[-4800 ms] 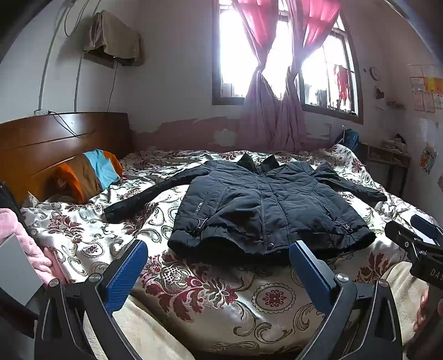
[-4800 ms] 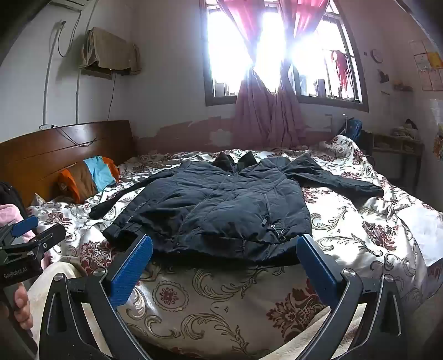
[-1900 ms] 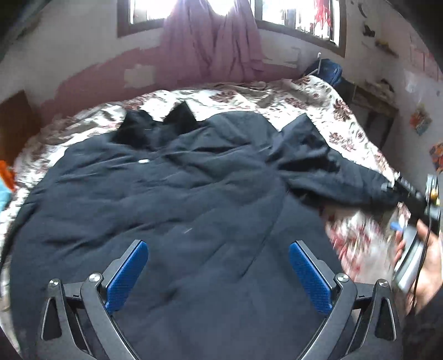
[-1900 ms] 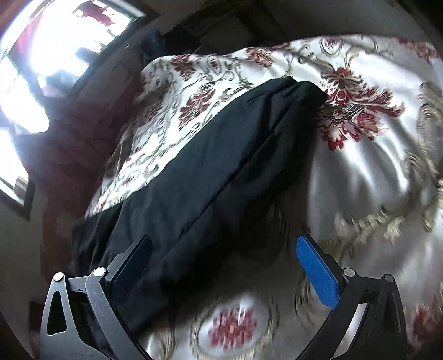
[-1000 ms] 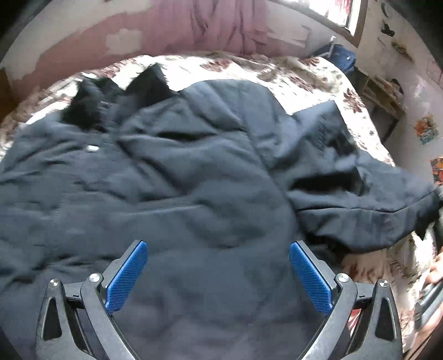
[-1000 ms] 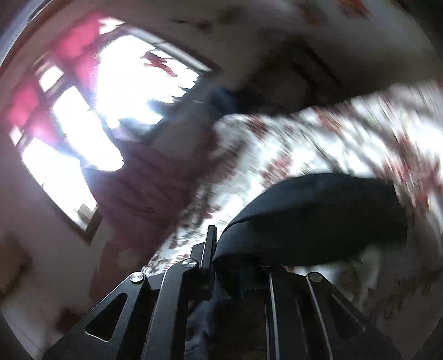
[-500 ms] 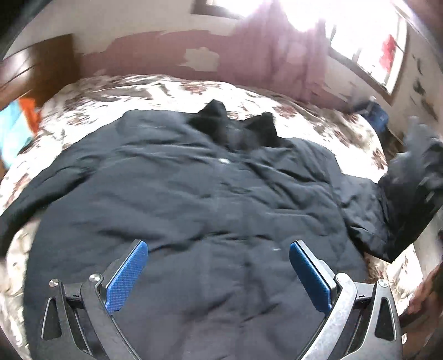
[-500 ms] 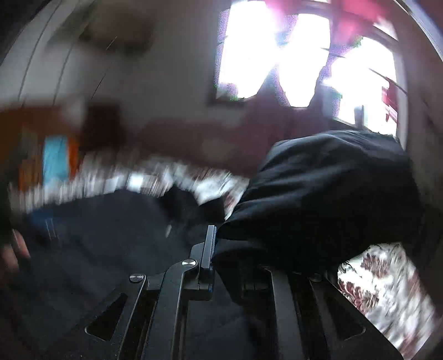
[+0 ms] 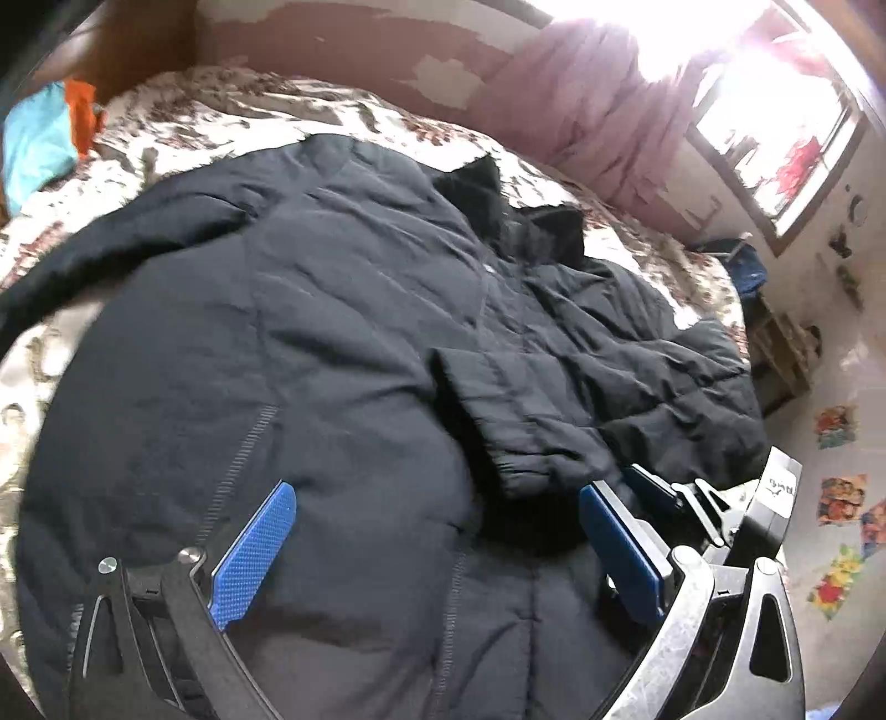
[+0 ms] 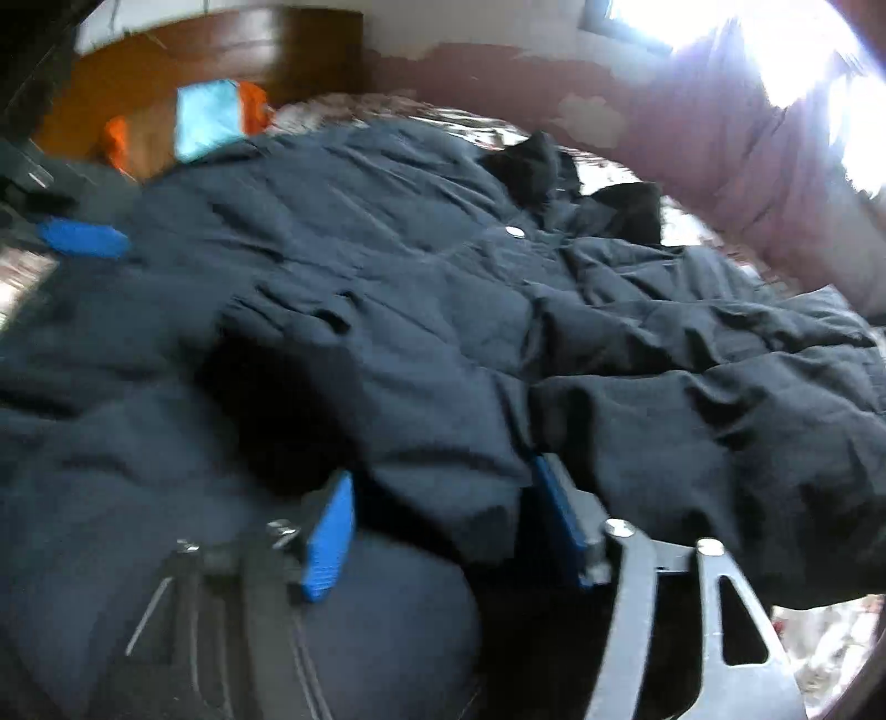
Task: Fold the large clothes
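Observation:
A large dark navy padded jacket (image 9: 310, 343) lies front-up on the floral bedspread (image 9: 183, 122). Its right sleeve (image 9: 531, 399) is folded across the chest, cuff near the middle. My left gripper (image 9: 437, 548) is open and empty, hovering over the jacket's lower front. My right gripper (image 10: 443, 526) is open, its blue pads either side of the sleeve cuff (image 10: 443, 443), which lies loose on the jacket; it also shows in the left wrist view (image 9: 664, 493). The left sleeve (image 9: 111, 243) stretches out to the left. The left gripper's blue pad (image 10: 83, 238) shows in the right wrist view.
A wooden headboard (image 10: 221, 50) with orange and turquoise cloth (image 10: 210, 116) stands at the far left. Pink curtains (image 9: 598, 111) hang below a bright window (image 9: 775, 111). A wall with stickers (image 9: 836, 493) is at the right.
My right gripper carried the right sleeve over the jacket's chest, laid it down and opened. My left gripper moved slightly closer over the lower front.

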Tool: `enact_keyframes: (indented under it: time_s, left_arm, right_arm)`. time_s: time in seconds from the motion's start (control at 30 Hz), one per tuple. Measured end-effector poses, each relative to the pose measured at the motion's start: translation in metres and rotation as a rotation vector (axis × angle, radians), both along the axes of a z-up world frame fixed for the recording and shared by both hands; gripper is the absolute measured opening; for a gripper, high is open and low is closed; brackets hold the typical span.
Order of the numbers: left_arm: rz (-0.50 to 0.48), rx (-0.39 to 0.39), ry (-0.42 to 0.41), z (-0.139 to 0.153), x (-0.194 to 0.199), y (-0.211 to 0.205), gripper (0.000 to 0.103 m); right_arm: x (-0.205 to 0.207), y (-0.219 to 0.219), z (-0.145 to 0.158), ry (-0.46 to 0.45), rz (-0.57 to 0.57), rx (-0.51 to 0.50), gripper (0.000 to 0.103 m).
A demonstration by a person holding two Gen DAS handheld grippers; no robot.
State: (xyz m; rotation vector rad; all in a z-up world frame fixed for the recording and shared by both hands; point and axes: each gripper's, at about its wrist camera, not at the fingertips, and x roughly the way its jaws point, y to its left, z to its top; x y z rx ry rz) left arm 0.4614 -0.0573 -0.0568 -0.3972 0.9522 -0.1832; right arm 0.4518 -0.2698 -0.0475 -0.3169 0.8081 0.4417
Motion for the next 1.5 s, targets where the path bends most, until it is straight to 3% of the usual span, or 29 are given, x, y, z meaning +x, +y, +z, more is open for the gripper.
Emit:
enact_keyframes:
  time_s: [0.13, 0.27, 0.43, 0.5, 0.53, 0.57, 0.67, 0.77, 0.9, 0.97, 1.0, 1.13, 1.33, 1.5]
  left_arm:
    - [-0.063, -0.063, 0.026, -0.008, 0.013, -0.016, 0.103]
    - [-0.091, -0.126, 0.118, -0.028, 0.029, -0.038, 0.102]
    - [-0.025, -0.253, 0.176, -0.044, 0.043, -0.048, 0.1]
    - [0.039, -0.293, 0.202, -0.05, 0.05, -0.048, 0.085]
    - [0.076, -0.29, 0.213, -0.052, 0.052, -0.048, 0.063]
    - [0.109, -0.262, 0.219, -0.053, 0.052, -0.049, 0.048]
    - [0.127, -0.147, 0.204, -0.052, 0.052, -0.055, 0.019]
    - [0.105, -0.084, 0.14, -0.042, 0.046, -0.056, 0.01]
    - [0.073, 0.069, 0.004, -0.014, 0.031, -0.061, 0.007]
    - [0.064, 0.168, -0.11, 0.008, 0.022, -0.063, 0.007]
    - [0.041, 0.199, -0.173, 0.021, 0.016, -0.063, 0.007]
    - [0.023, 0.275, -0.267, 0.054, 0.01, -0.049, 0.007]
    - [0.035, 0.351, -0.267, 0.058, 0.022, -0.011, 0.007]
    - [0.045, 0.35, -0.231, 0.026, 0.026, 0.012, 0.007]
  right_arm:
    - [-0.018, -0.047, 0.018, -0.048, -0.043, 0.072, 0.064]
    - [-0.022, -0.077, 0.041, -0.157, -0.149, 0.089, 0.067]
    - [-0.024, -0.113, 0.049, -0.203, -0.281, 0.215, 0.068]
    - [-0.012, -0.118, 0.045, -0.201, -0.314, 0.232, 0.068]
    - [-0.011, -0.12, 0.043, -0.205, -0.335, 0.225, 0.068]
    - [-0.007, -0.121, 0.039, -0.212, -0.355, 0.216, 0.068]
    - [-0.004, -0.123, 0.034, -0.235, -0.407, 0.214, 0.068]
    - [0.0, -0.127, 0.031, -0.248, -0.43, 0.271, 0.068]
    - [-0.007, -0.118, 0.031, -0.277, -0.419, 0.274, 0.068]
    - [-0.008, -0.109, 0.029, -0.283, -0.394, 0.269, 0.068]
    - [-0.008, -0.106, 0.028, -0.283, -0.389, 0.268, 0.068]
    - [-0.009, -0.083, 0.023, -0.256, -0.347, 0.274, 0.068]
    - [0.013, -0.02, 0.01, -0.177, -0.272, 0.182, 0.067]
    - [0.052, 0.028, -0.012, -0.043, -0.221, 0.133, 0.044]
